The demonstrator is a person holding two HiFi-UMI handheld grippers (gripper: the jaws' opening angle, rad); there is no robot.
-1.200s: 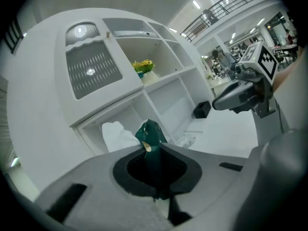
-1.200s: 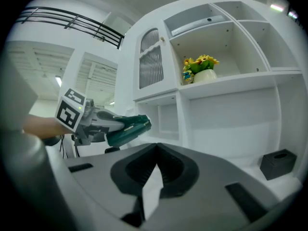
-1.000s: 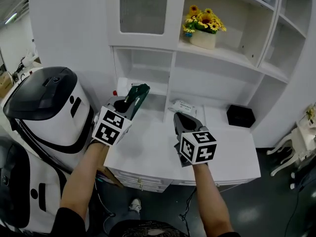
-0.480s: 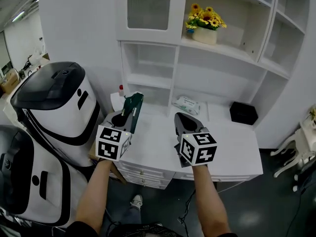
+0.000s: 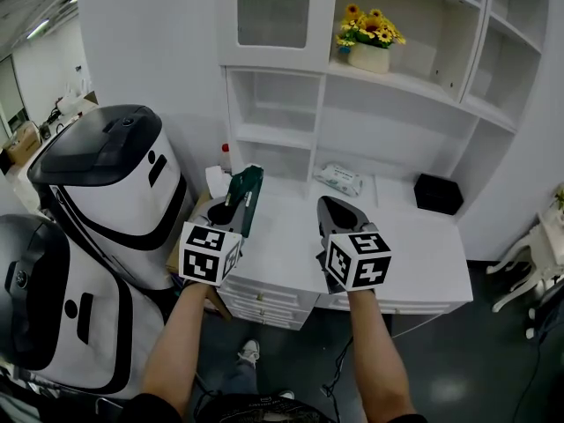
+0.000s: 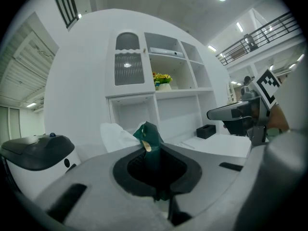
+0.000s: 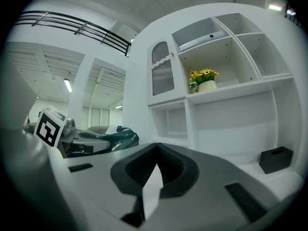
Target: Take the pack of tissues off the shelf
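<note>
My left gripper (image 5: 233, 203) is shut on the edge of a dark green pack (image 5: 248, 190), which sticks out forward and upward from the jaws over the desk's left front. In the left gripper view the green pack (image 6: 150, 137) stands up between the closed grey jaws of the left gripper (image 6: 153, 149). A second, pale pack with green print (image 5: 340, 180) lies flat on the desk surface under the lowest shelf. My right gripper (image 5: 331, 206) hovers over the desk's front middle, tapered to a point and shut with nothing in it. The right gripper (image 7: 155, 150) faces the shelf unit.
White shelf unit (image 5: 401, 95) rises behind the desk (image 5: 423, 263). A pot of yellow flowers (image 5: 369, 46) stands on an upper shelf. A black box (image 5: 438, 193) sits at the desk's back right. Large white-and-black machines (image 5: 110, 192) stand close on the left.
Both grippers and my head have drawn back from the shelf towards the desk's front edge. The green pack stays in the left gripper.
</note>
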